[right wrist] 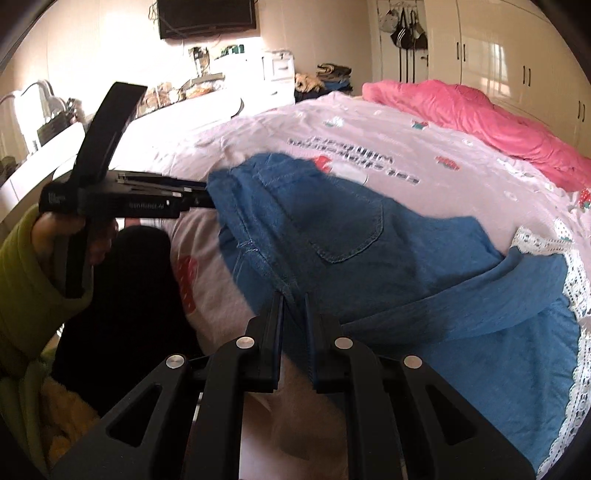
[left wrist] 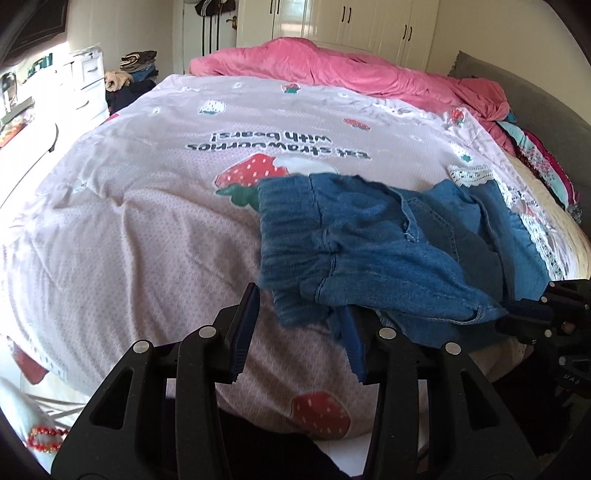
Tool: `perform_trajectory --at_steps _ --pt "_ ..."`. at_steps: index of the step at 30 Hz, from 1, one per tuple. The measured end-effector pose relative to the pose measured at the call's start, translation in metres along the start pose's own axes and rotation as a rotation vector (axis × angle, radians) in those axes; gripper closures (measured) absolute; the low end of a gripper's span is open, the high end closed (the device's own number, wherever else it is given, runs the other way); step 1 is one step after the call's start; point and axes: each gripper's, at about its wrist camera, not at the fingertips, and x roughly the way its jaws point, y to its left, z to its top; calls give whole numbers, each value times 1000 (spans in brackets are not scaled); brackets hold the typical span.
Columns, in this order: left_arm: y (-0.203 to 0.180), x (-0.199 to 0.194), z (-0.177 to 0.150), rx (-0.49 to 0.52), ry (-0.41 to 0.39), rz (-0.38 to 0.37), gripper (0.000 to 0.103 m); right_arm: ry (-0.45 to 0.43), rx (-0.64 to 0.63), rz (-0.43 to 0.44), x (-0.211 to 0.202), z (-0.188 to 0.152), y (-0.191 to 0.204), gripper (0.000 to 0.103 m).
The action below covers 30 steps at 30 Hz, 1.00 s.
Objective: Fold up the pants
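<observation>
Blue denim pants (left wrist: 388, 243) with an elastic waistband and white lace hems lie bunched on the pink strawberry-print bed cover (left wrist: 147, 221), partly lifted at the near edge. My left gripper (left wrist: 299, 310) is open beside the waistband corner; the cloth drapes over its right finger. In the right wrist view the left gripper (right wrist: 199, 195) reaches the waistband from the left. My right gripper (right wrist: 294, 306) is shut on a seam fold of the pants (right wrist: 369, 236). The right gripper also shows in the left wrist view (left wrist: 517, 314), at the pants' edge.
A pink blanket (left wrist: 351, 70) lies bunched across the far end of the bed. Folded clothes (left wrist: 546, 166) are stacked at the right edge. White cabinets (left wrist: 88, 85) stand left; wardrobes (left wrist: 369, 26) stand behind. A lace-trimmed cloth (right wrist: 546, 243) lies under the pants.
</observation>
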Motion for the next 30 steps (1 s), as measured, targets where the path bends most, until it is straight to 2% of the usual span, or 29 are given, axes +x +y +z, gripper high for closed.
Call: perform_trajectory --at_steps 4,10,14,17,19,21,24,25,27,30 --pt "2 8 -6 2 60 16 63 48 -18 -12 16 -10 6 90" --pt "10 -5 -13 -12 59 55 58 71 -19 5 24 -18 10 90" --pt "18 -29 -8 -45 9 71 57 80 16 33 28 -20 4 90" --pt "6 -40 6 -24 -36 45 54 86 22 42 30 -21 2 88" --pt "-10 -37 15 0 -45 -5 52 89 32 58 29 -21 2 86" --pt "-25 -25 20 25 -25 -45 46 90 36 66 27 -22 2 84" --pt "-36 10 15 60 66 -12 45 102 74 99 21 -21 1 78" --pt "-38 21 10 78 84 24 44 94 96 128 16 -20 -1 78" --pt "-39 30 3 109 99 62 41 23 149 187 -2 -16 -4 68" --pt "-33 33 1 88 104 47 37 -46 155 120 -19 -8 -8 62"
